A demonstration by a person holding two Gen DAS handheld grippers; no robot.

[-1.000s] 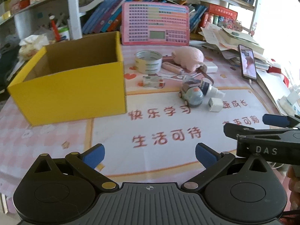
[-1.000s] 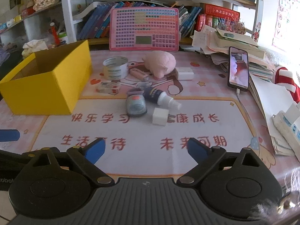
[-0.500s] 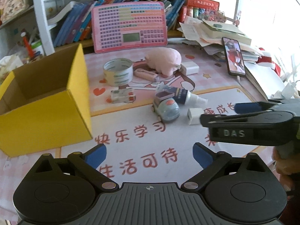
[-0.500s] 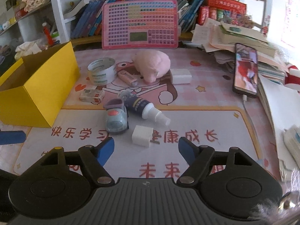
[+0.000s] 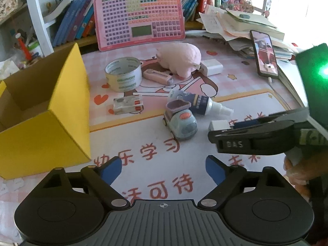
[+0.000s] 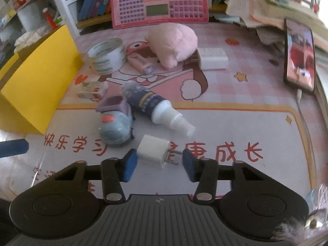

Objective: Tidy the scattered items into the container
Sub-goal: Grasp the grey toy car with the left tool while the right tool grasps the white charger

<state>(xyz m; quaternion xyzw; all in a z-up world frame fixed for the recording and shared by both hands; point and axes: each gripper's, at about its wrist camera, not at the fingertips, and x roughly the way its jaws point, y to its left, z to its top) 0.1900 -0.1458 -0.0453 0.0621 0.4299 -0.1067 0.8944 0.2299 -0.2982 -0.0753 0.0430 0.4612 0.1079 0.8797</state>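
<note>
Though small, white two-pronged charger point(image 6: 153, 151).

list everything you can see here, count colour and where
box: 1, yellow, left, open top
tape roll: 1, white, back, near box
small carton: 1, white and red, in front of tape
toy car: 1, light blue, centre
spray bottle: 1, dark with white cap, lying beside car
charger plug: 1, white, between right gripper's fingers
plush toy: 1, pink, back
white block: 1, right of plush
pink case: 1, by tape
keyboard toy: 1, pink, upright
phone: 1, right
left gripper: open, empty
right gripper: open
</note>
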